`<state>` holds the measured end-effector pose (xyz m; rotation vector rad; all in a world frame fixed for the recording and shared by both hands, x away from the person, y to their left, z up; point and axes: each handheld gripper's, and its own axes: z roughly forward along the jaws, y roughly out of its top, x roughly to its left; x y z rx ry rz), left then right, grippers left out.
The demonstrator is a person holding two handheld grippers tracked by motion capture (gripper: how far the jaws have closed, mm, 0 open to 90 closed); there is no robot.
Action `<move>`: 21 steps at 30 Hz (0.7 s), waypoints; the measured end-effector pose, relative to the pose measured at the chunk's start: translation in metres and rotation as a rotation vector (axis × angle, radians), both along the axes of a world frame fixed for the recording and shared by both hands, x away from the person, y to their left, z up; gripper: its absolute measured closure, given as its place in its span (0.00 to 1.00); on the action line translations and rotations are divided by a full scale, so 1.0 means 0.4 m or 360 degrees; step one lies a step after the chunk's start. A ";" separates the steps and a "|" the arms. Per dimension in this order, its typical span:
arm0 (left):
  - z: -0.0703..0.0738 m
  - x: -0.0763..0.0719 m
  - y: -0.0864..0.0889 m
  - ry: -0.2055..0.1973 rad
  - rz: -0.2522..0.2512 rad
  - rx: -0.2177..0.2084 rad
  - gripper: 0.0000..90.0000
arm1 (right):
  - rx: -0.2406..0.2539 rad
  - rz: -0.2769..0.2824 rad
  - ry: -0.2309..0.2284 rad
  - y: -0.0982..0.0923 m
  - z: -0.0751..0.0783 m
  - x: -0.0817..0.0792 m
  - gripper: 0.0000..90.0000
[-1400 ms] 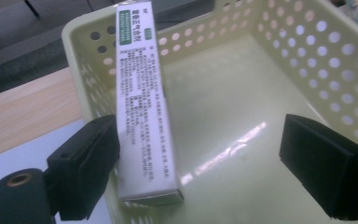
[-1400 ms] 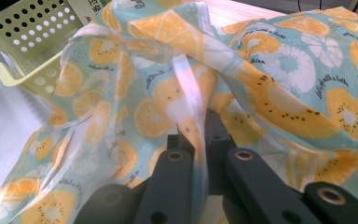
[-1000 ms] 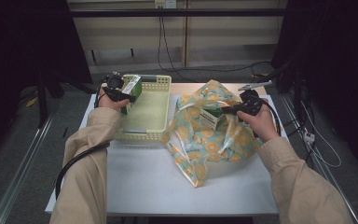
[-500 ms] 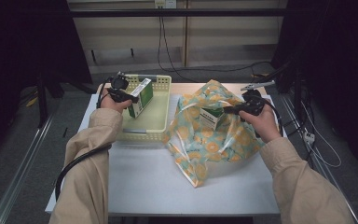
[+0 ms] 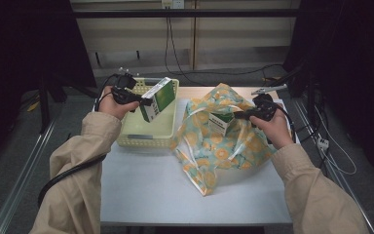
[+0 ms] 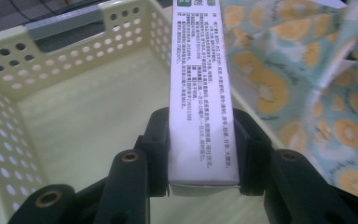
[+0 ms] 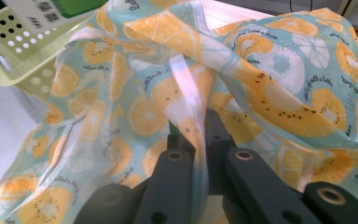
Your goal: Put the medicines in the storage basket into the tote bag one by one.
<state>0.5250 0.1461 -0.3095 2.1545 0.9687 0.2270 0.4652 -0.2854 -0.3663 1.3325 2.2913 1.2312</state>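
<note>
Above the yellow basket (image 5: 148, 134), our left gripper (image 5: 139, 100) clamps the green-and-white carton (image 5: 157, 99) by its narrow sides, long axis tilted. To its right, the fruit-print bag (image 5: 224, 141) lies on the table, its handle (image 7: 189, 116) pinched by our right gripper (image 5: 246, 115).

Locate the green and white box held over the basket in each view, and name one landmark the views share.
High view: the box sits upper left of centre, clamped in the left gripper above the basket.
Left gripper view: it rises up the middle, between that gripper's two black jaws.
Right gripper view: just a corner shows at the top left.
Shared landmark: the fruit-print bag, at right, and across the middle.
</note>
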 end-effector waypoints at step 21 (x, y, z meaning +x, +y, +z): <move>0.037 -0.167 -0.103 -0.0049 -0.0429 -0.0074 0.70 | -0.0023 -0.0016 -0.0009 0.007 0.009 -0.007 1.00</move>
